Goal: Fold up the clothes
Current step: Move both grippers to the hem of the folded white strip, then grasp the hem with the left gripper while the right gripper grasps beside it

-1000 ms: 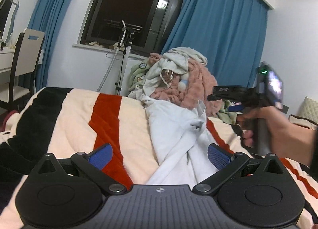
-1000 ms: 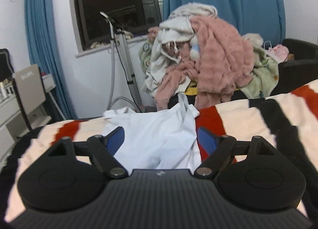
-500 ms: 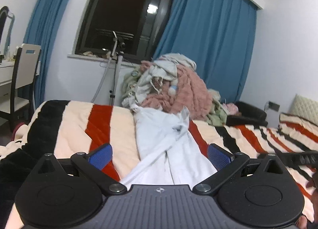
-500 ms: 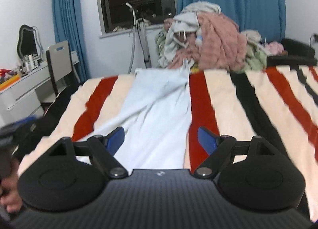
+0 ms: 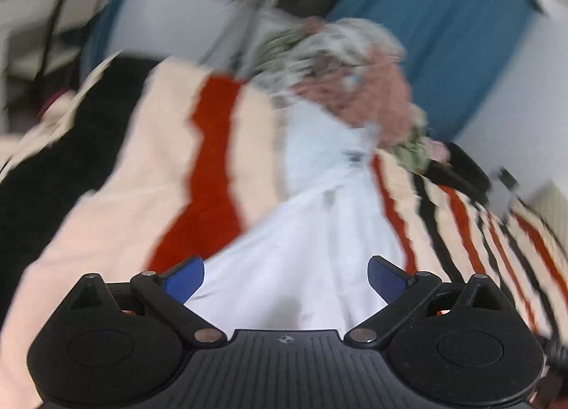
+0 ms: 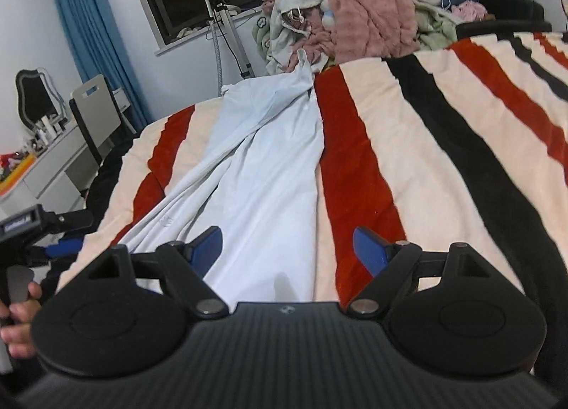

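Observation:
A pale blue-white garment (image 6: 262, 174) lies stretched lengthwise along the striped bed (image 6: 443, 132), its far end near the laundry heap. It also shows in the blurred left wrist view (image 5: 319, 224). My right gripper (image 6: 287, 249) is open and empty just above the garment's near end. My left gripper (image 5: 285, 277) is open and empty over the same near end, tilted. The left gripper also shows at the left edge of the right wrist view (image 6: 53, 231), held in a hand beside the bed.
A heap of pink, white and green laundry (image 6: 355, 18) is piled past the bed's far end. A steamer stand (image 6: 227, 29) stands by the dark window. A chair (image 6: 96, 114) and a white dresser (image 6: 46, 171) are at the left.
Both grippers have drawn back toward the garment's near end and dropped lower. The left view has rolled and is motion-blurred. The garment now lies stretched out longer.

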Action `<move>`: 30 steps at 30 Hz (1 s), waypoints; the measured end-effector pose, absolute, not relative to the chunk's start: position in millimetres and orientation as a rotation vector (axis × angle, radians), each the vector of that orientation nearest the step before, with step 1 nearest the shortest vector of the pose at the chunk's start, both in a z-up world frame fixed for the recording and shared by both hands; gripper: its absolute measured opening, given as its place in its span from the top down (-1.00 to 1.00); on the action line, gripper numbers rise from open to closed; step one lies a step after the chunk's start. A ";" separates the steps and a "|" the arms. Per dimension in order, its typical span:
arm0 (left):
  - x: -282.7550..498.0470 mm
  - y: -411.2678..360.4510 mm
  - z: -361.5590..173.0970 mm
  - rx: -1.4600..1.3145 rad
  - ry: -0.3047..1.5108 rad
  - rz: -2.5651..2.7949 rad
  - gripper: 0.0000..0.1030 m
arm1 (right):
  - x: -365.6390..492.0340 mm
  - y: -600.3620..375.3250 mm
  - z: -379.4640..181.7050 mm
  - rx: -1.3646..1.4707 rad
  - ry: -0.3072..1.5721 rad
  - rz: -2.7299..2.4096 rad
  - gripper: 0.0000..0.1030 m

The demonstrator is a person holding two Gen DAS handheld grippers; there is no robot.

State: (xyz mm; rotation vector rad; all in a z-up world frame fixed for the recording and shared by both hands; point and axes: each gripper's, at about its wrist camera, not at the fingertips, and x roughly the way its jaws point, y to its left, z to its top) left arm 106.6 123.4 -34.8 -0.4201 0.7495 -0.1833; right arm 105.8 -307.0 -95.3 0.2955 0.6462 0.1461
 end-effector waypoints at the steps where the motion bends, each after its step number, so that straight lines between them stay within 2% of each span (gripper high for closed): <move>1: 111.5 133.1 -38.6 -0.423 0.791 -0.149 -0.86 | 106.6 -308.4 -96.6 0.307 0.652 0.152 -0.60; 4: 123.0 159.6 -51.6 -0.430 0.911 -0.057 -0.70 | 109.2 -311.8 -100.7 0.343 0.668 0.159 -0.60; 9: 135.4 176.6 -76.5 -0.474 1.045 -0.011 -0.32 | 112.5 -314.9 -105.8 0.394 0.694 0.174 -0.60; 13: 137.9 158.3 -80.2 -0.361 1.075 -0.019 -0.18 | 108.9 -318.5 -107.2 0.419 0.697 0.179 -0.60; 14: 137.8 152.2 -80.2 -0.319 1.079 -0.022 -0.08 | 108.6 -319.5 -107.6 0.426 0.699 0.180 -0.60; 16: 138.0 139.5 -82.8 -0.232 1.089 -0.011 0.27 | 107.9 -321.6 -108.4 0.440 0.704 0.183 -0.60; 17: 137.4 133.5 -82.8 -0.183 1.087 -0.003 0.59 | 107.6 -322.2 -108.6 0.446 0.706 0.184 -0.60; 18: 135.9 127.4 -80.8 -0.138 1.079 -0.005 0.74 | 107.4 -322.8 -108.8 0.451 0.709 0.184 -0.60; 20: 128.3 116.3 -71.5 -0.042 1.037 -0.017 0.83 | 106.4 -324.3 -109.2 0.463 0.710 0.185 -0.60; 26: 65.8 63.2 -8.7 0.125 0.798 -0.182 0.86 | 112.0 -334.5 -120.7 0.609 0.731 0.164 -0.60; 30: 27.4 9.0 10.9 0.137 0.758 -0.415 0.86 | 115.7 -341.0 -128.7 0.671 0.765 0.165 -0.60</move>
